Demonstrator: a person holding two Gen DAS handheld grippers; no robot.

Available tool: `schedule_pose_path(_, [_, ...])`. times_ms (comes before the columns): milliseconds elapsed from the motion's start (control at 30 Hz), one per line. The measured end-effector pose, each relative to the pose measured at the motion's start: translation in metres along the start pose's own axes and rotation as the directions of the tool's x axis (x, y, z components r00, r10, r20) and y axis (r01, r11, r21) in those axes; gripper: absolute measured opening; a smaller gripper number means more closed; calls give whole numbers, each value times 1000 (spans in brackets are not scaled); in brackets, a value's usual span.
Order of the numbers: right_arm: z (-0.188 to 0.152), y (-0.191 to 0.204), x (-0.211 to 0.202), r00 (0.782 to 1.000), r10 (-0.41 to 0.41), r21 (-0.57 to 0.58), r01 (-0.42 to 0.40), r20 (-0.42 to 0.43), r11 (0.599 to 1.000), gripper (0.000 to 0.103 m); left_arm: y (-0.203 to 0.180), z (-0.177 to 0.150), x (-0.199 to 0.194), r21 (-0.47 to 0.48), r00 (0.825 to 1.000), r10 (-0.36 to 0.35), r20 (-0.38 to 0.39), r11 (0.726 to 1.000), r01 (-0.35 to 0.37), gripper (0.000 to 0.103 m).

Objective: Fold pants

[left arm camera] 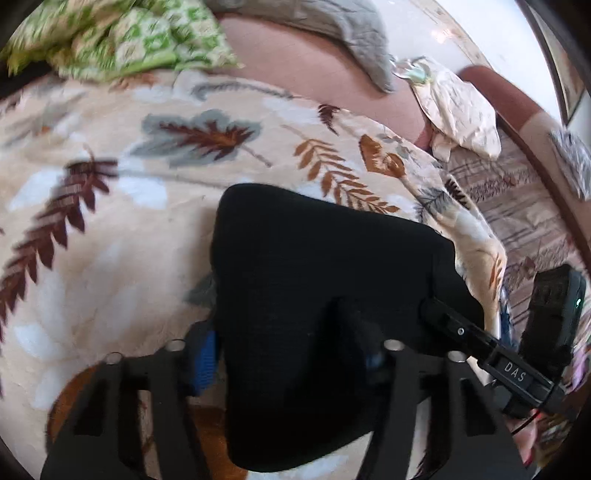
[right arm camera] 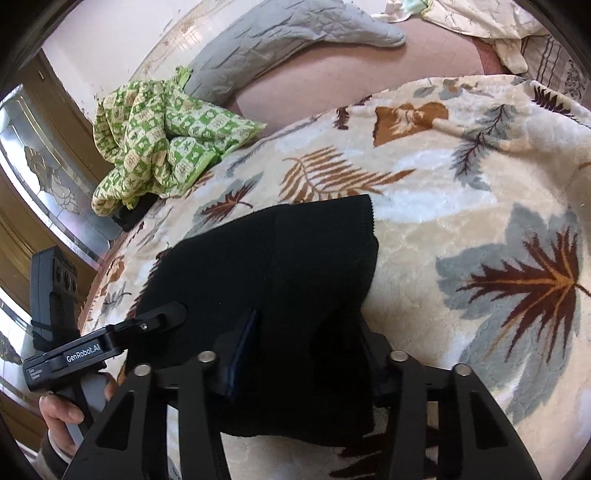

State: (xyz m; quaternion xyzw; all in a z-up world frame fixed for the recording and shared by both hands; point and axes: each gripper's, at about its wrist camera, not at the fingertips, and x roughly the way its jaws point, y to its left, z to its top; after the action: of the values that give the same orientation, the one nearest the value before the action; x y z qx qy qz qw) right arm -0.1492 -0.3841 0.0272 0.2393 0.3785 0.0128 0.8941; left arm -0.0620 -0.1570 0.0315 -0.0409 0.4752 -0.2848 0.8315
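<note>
The black pants [left arm camera: 317,280] lie folded into a compact bundle on a cream blanket with a leaf print [left arm camera: 110,206]. My left gripper [left arm camera: 291,354] stands with its fingers on either side of the near edge of the bundle, apart, with the black cloth filling the gap. In the right wrist view the pants [right arm camera: 273,266] fill the middle, and my right gripper [right arm camera: 306,350] likewise has its fingers spread around the near edge. The right gripper also shows in the left view [left arm camera: 436,314], touching the bundle's right side; the left gripper shows in the right view [right arm camera: 173,314].
A green patterned cloth [right arm camera: 159,144] and a grey pillow [right arm camera: 280,33] lie at the far side of the bed. A pale floral cloth [left arm camera: 458,110] lies to the right. The pink sheet [left arm camera: 317,62] shows beyond the blanket.
</note>
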Motion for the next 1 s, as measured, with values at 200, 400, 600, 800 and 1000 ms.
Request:
schedule_pose_path(200, [5,8,-8,1000,-1,-7,2,23,1000,40,-4,5,-13,4,999,17,32,1000,-18,41])
schedule_pose_path(400, [23,25,-9,998,52,-19,-51,40,999,39,-5,31,-41,46,994,48,98,998,-53,40])
schedule_pose_path(600, [45,38,14,996,83,-15,-82,36,996,39,6,60,-34,72,988,121,94,989,-128,40])
schedule_pose_path(800, [54,37,60,997,68,17,-67,-29,998,39,41,65,7,-9,988,154,5,988,-154,42])
schedule_pose_path(1000, [55,27,84,997,34,28,-32,-66,999,50,45,64,12,-10,978,210,-4,978,-210,72])
